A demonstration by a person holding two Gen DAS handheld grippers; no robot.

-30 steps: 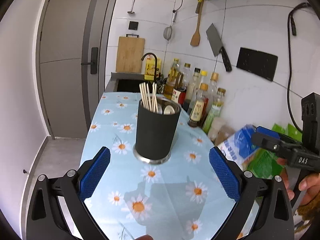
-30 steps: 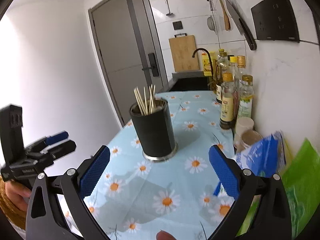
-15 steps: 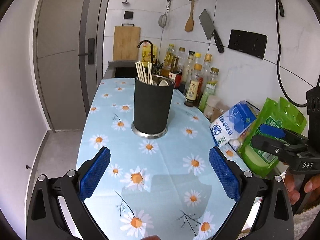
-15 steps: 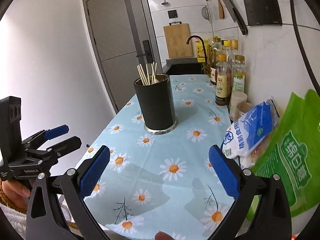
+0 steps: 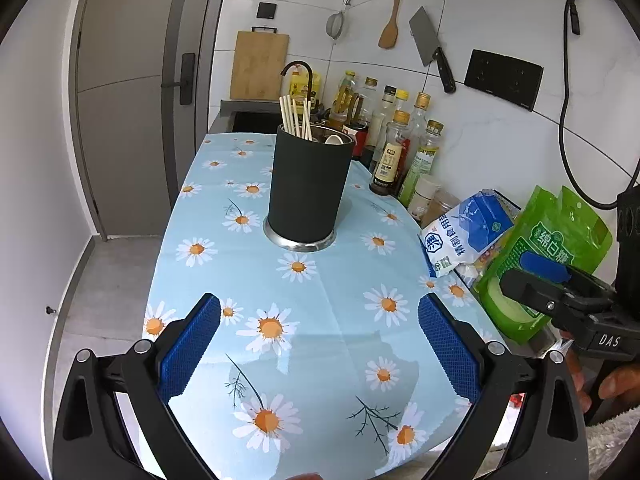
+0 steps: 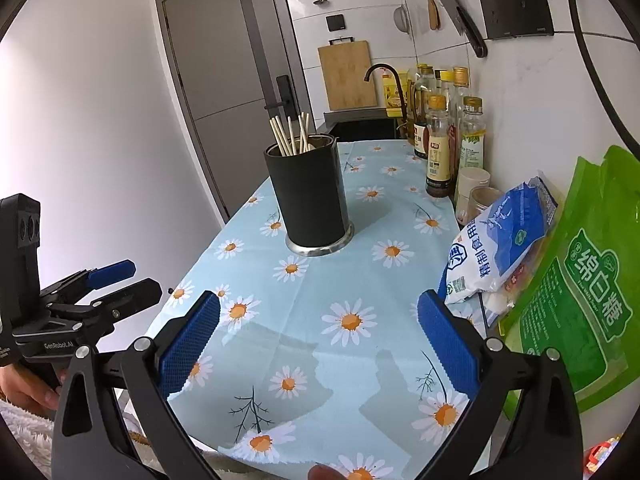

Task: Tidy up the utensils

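A black utensil holder [image 5: 308, 188] [image 6: 308, 200] with a steel base stands upright on the daisy tablecloth [image 5: 320, 320] [image 6: 340, 280]. Several wooden chopsticks [image 5: 295, 116] [image 6: 289, 134] stick out of it, and a pale spoon [image 5: 334, 139] shows at its rim. My left gripper [image 5: 318, 344] hangs open over the near end of the cloth, well short of the holder, with nothing between its blue pads. My right gripper [image 6: 318, 344] is open and empty too. Each view shows the other gripper from the side, held by a hand.
Oil and sauce bottles [image 5: 394, 148] [image 6: 438, 144] line the tiled wall on the right. A blue-white salt bag [image 5: 466, 232] [image 6: 500, 240] and a green sugar bag [image 5: 548, 264] [image 6: 576, 300] lie nearer. A sink with a dark tap [image 5: 298, 76] is behind; the counter drops off at left.
Both grippers have drawn back from the holder and risen; it now looks smaller and farther off, with more tablecloth and the bags in view. Both stay open.
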